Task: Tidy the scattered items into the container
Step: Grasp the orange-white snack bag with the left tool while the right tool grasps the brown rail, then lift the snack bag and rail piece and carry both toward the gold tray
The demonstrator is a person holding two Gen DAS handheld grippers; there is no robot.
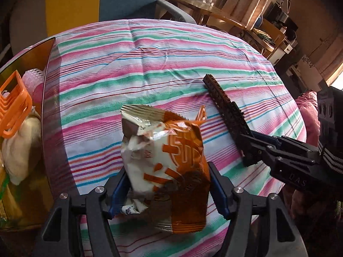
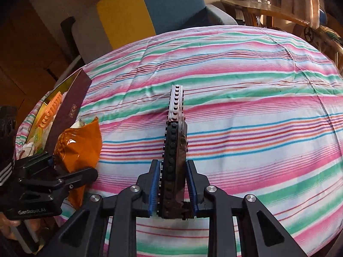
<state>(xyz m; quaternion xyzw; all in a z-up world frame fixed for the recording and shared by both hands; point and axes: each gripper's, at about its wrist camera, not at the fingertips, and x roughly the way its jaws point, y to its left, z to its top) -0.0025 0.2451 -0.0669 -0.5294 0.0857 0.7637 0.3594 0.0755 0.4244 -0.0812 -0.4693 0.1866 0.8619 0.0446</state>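
1. Left wrist view: the left gripper (image 1: 169,184) has its jaws set wide with an orange-and-white snack packet (image 1: 165,162) between them. The blue pads sit at the packet's sides, though I cannot tell how firmly they press. The packet hangs over the striped tablecloth (image 1: 150,60), not yet in the container.
2. At nine o'clock in this view stands the container (image 1: 48,68), a box with a dark, glossy wall. Already inside it are an orange plastic rack (image 1: 15,105), a pale cloth-like bundle (image 1: 19,150) and something pink behind the rack, so part of the tidying looks done.
3. At three o'clock the right gripper (image 1: 248,147) comes in, clamped on a long dark studded brick bar (image 1: 223,105) whose far end points toward twelve o'clock, low over the cloth.
4. Right wrist view: the right gripper (image 2: 172,184) has its jaws drawn close onto the brick bar (image 2: 174,150), which runs straight away toward twelve o'clock, its far section pale grey and its near section black.
5. At nine o'clock here the left gripper (image 2: 64,171) carries the packet (image 2: 79,145), just beside the container (image 2: 70,107), where the orange rack (image 2: 50,109) shows above the rim.
6. Judging by both views, no other loose items lie on the visible cloth. What remains seems to be dropping the packet and the brick bar into the box.
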